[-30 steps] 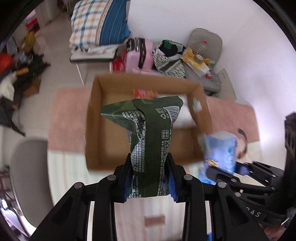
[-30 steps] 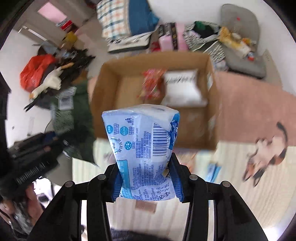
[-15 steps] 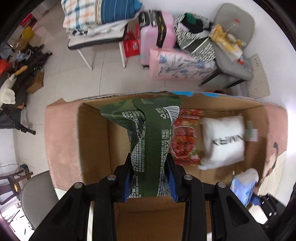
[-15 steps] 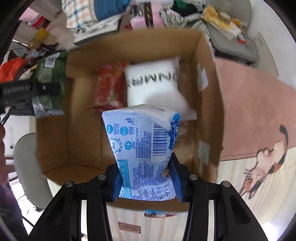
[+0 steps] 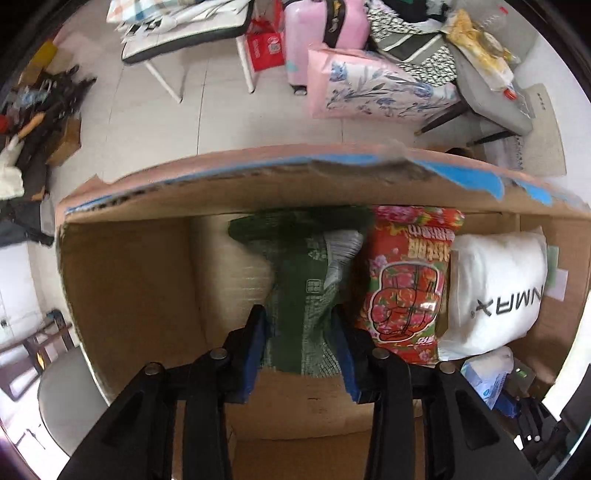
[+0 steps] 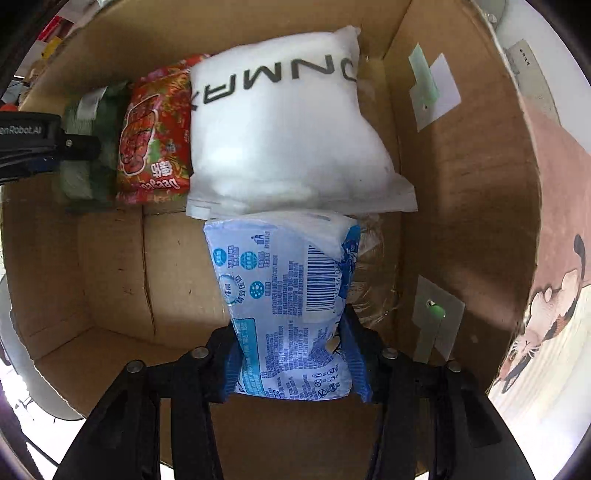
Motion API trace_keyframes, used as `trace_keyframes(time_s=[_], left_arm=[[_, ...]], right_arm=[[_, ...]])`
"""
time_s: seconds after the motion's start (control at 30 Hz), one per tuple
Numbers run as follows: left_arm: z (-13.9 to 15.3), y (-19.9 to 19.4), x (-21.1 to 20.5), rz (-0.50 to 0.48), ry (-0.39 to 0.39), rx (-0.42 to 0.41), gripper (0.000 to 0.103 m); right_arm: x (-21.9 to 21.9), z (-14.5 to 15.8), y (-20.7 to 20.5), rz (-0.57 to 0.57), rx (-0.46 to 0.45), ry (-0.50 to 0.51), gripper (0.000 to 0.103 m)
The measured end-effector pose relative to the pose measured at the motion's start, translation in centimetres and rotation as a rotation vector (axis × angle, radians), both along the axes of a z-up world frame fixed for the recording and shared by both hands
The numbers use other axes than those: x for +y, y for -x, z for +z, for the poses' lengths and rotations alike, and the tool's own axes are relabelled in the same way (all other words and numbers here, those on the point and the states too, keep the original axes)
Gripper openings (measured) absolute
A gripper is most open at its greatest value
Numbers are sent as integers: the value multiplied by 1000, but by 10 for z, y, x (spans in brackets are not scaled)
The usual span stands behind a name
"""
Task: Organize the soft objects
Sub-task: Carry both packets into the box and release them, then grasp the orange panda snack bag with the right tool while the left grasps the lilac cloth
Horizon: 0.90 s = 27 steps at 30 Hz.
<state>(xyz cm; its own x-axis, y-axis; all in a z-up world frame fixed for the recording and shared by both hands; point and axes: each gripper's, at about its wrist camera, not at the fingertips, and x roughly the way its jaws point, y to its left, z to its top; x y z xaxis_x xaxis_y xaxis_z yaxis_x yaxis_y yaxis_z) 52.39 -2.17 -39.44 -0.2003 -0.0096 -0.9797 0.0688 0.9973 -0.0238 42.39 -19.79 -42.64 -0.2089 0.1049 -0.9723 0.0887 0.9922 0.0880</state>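
My left gripper is shut on a dark green soft pack, held low inside the cardboard box against its far wall, beside a red flowered pack and a white pillow pack. My right gripper is shut on a light blue tissue pack, held inside the same box just in front of the white pillow pack. The red pack, the green pack and the left gripper show at the left in the right wrist view.
The box walls rise on all sides. Beyond the box stand a pink floral bag, a pink suitcase, a folding chair and a grey chair. A cat-print mat lies right of the box.
Both grippers have moved forward and down into the box. The green pack now reaches the far wall beside the red pack; the blue pack has come up to the white pillow pack.
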Motion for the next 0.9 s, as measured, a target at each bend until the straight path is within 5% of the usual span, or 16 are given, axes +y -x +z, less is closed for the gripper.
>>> trace_keyframes(time_s=[0.07, 0.17, 0.33, 0.7, 0.9], left_arm=[[7, -4, 2, 18, 32, -5, 42], [31, -6, 4, 13, 36, -45, 69], [70, 3, 4, 7, 54, -104, 100], [136, 72, -2, -40, 55, -245, 101], [176, 143, 14, -43, -16, -414, 101]], right_arm=[[1, 3, -1, -5, 6, -33, 71], [4, 24, -2, -9, -28, -56, 95], [7, 52, -3, 11, -72, -22, 101], [14, 109, 17, 65, -246, 29, 103], [12, 128, 63, 110, -295, -40, 103]])
